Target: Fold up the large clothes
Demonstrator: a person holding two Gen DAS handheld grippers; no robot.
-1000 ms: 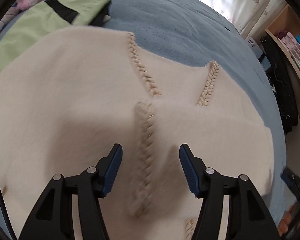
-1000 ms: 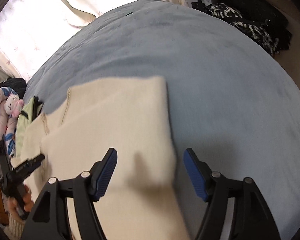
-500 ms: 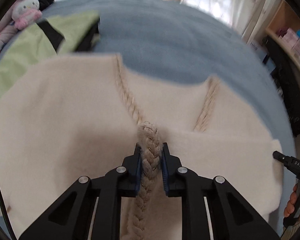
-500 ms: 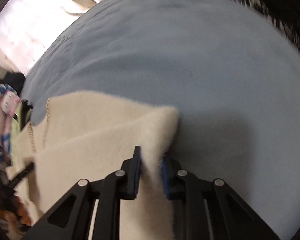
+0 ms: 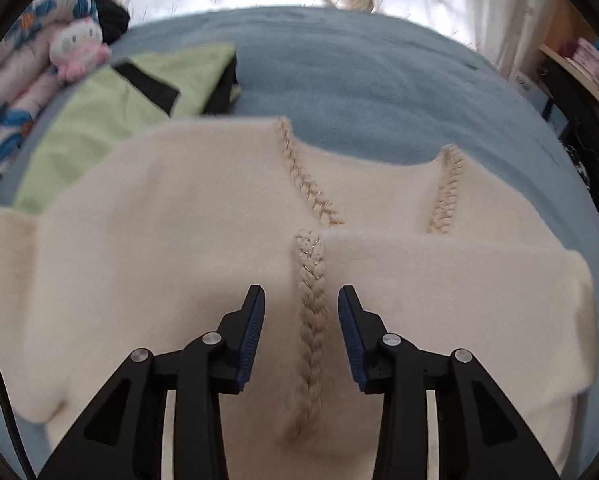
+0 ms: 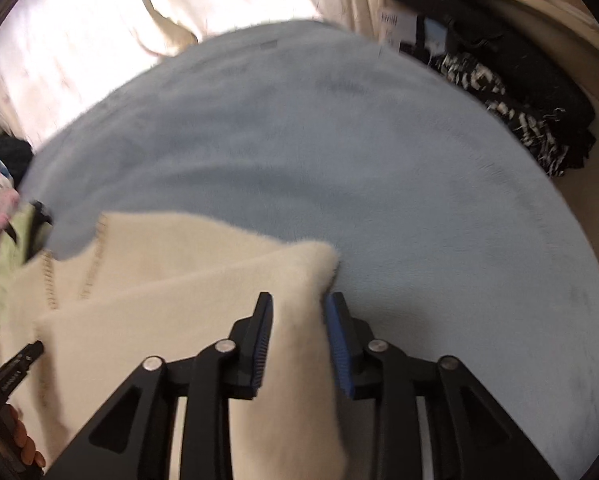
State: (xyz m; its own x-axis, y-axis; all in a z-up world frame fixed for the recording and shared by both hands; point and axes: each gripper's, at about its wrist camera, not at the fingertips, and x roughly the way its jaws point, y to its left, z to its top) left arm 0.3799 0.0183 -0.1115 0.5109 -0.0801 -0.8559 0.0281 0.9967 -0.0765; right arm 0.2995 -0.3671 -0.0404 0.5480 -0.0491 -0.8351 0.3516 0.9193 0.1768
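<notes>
Half a second ago both sets of jaws were pinched shut on the cream sweater (image 5: 171, 248); now both are opening. Your left gripper (image 5: 301, 322) straddles the braided trim (image 5: 310, 320), which runs up between the blue pads without either pad touching it. Your right gripper (image 6: 298, 324) has the folded edge of the sweater between its jaws; that edge seems to brush the right pad, but nothing is pinched.

The sweater lies spread on the blue blanket (image 5: 359, 92), its right part already folded across the front, with a green garment (image 5: 111, 120) tucked under its far left corner.

To finish this release cleanly, let the jaws part fully before you lift, and draw each gripper straight back along its fingers so the fuzzy fabric does not drag and undo the fold. Check that the folded edge settles flat before you reach for the next one.

Both views are blurred. The sweater's lower hem is hidden under the grippers, its left sleeve runs off frame, and you cannot see how many layers sit under the right pad.
</notes>
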